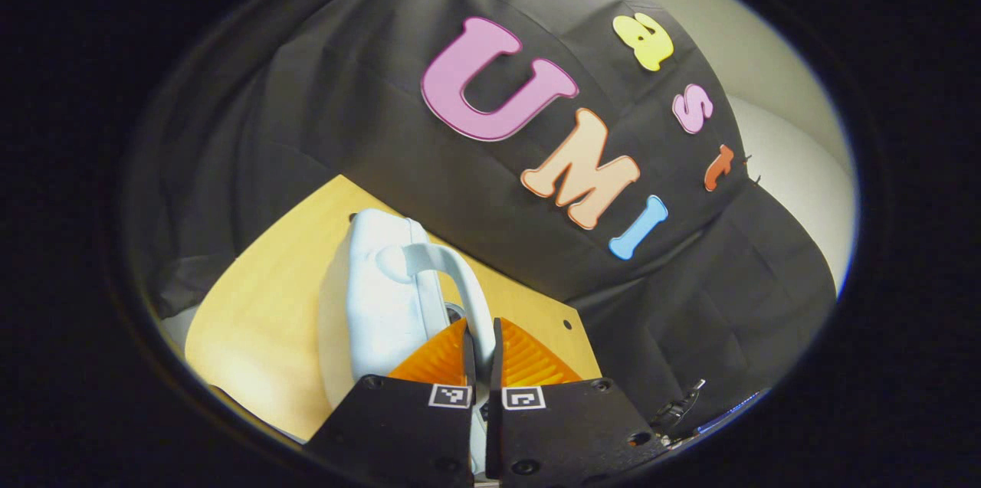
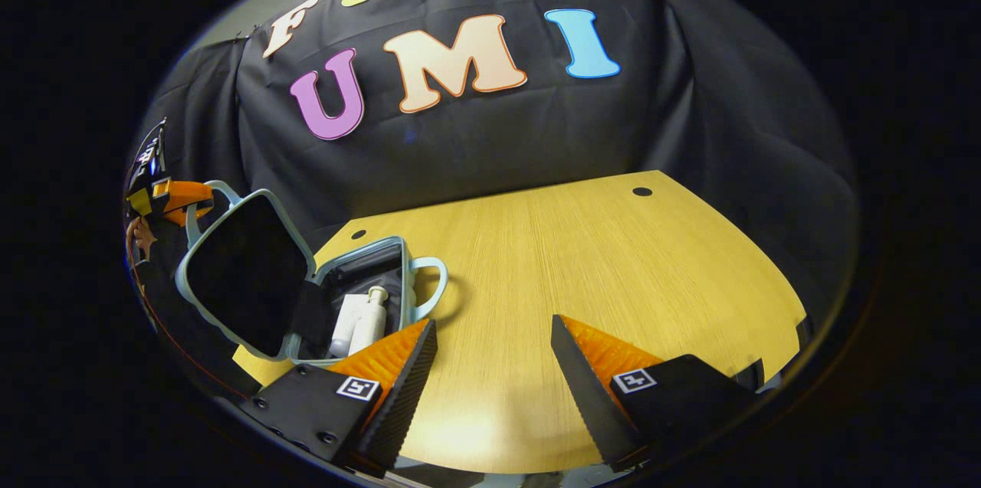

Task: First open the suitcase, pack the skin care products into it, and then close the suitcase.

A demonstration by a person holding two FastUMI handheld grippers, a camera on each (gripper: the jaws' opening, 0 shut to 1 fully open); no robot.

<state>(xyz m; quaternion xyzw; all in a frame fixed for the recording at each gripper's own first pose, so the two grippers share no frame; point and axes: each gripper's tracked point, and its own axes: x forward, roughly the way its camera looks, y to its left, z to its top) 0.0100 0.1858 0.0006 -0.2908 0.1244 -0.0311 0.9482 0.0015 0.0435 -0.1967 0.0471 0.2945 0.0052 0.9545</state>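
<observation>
In the right gripper view a pale blue suitcase point(image 2: 383, 254) lies open on the wooden table point(image 2: 582, 258), its lid point(image 2: 241, 273) raised with the black lining facing me. White skin care bottles point(image 2: 356, 323) lie inside its base. My left gripper point(image 2: 180, 197) holds the handle at the lid's top edge there. In the left gripper view my left gripper point(image 1: 481, 350) is shut on the lid's pale blue handle point(image 1: 460, 281), and the lid's outer shell point(image 1: 379, 304) fills the space ahead. My right gripper point(image 2: 490, 361) hovers open over bare table, right of the suitcase, with nothing between its fingers.
The table point(image 1: 260, 304) has small round holes near its back edge point(image 2: 642, 191). A second handle point(image 2: 433, 285) juts from the suitcase base toward the table's middle. Black cloth walls close in behind and at both sides. Bare wood stretches to the right of the suitcase.
</observation>
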